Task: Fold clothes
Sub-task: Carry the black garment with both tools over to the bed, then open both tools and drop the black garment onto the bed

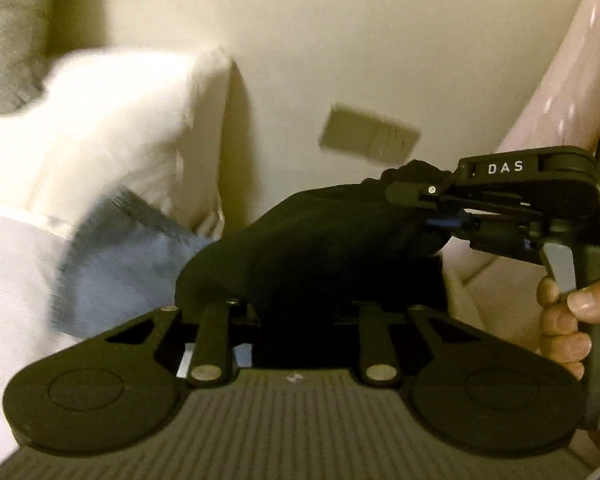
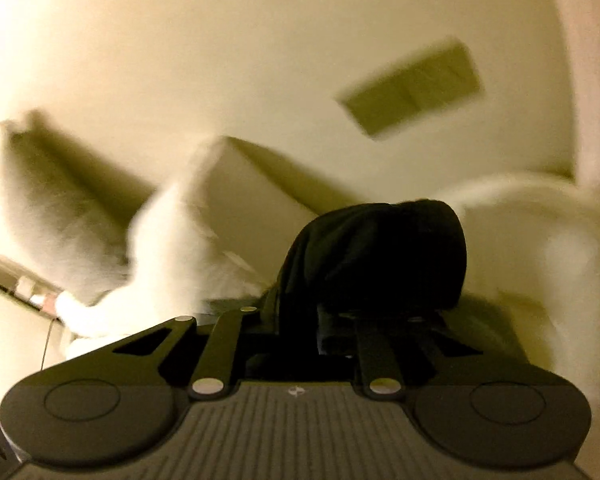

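A black garment (image 1: pixel 312 240) was seen bunched directly ahead of the left gripper (image 1: pixel 296 312), its lower folds drawn down between the two fingers, which were closed upon the cloth. The same black garment was stretched rightward from there to the right gripper (image 1: pixel 428 200), whose fingers were clamped on its far end; that tool was held by a hand (image 1: pixel 564 320) wrapped around the grip and trigger. In the right wrist view, the garment (image 2: pixel 376 256) was heaped over and just beyond the right gripper (image 2: pixel 336 336), with fabric pinched between the closed fingers. A blue cloth (image 1: pixel 124 264) was lying left of the garment, below a white pillow (image 1: pixel 100 128). A wall plate (image 1: pixel 368 132) was fixed on the cream wall above the garment. Both views were blurred.
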Available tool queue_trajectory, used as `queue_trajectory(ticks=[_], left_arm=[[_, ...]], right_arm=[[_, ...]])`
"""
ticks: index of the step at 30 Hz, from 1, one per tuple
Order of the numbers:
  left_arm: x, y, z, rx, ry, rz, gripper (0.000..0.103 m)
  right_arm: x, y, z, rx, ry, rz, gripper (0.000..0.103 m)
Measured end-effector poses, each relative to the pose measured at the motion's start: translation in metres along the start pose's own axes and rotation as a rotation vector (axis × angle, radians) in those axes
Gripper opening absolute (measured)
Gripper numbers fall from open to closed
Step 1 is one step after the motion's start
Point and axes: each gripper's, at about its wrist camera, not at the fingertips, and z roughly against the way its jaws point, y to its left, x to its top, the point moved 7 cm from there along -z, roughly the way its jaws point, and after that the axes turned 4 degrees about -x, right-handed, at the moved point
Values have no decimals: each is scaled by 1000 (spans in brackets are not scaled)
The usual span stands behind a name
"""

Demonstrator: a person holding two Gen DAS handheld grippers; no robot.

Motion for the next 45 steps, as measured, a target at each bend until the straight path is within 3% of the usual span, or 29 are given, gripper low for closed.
queue_trajectory(ticks=[6,11,16,21,24,26,28,31,35,38,41,45], left_arm=[[5,30,115,107,-212,87,19],[-33,65,238,301,-358,194,19],[-107,97,368,563,-439,314,19],[-190,124,503,850,-478,396,19],[-232,141,580,1010,-478,409,19],[-260,159,618,1090,-427,424,22],[-288,177,652,1161,-366,441,31],[-349,208,671,1220,-209,547,36],[-444,222,669,1212,-65,761,35],[-507,211,666,1161,-48,961,35],[-551,191,659,1116,-50,1103,35],[-575,168,666,1095,-84,1219,35]], right_arm=[[-7,108,36,222,-34,142,17],[-58,221,55,427,34,287,17],[-160,335,65,638,208,402,17],[-294,445,85,820,375,521,17],[-379,502,112,917,421,594,16],[-434,537,130,973,442,644,16],[-490,560,136,969,487,708,22],[-576,572,142,833,631,828,61],[-663,545,150,733,815,925,61],[-706,517,152,637,911,1010,61],[-728,497,153,553,921,1148,63],[-726,490,136,501,916,1270,67]])
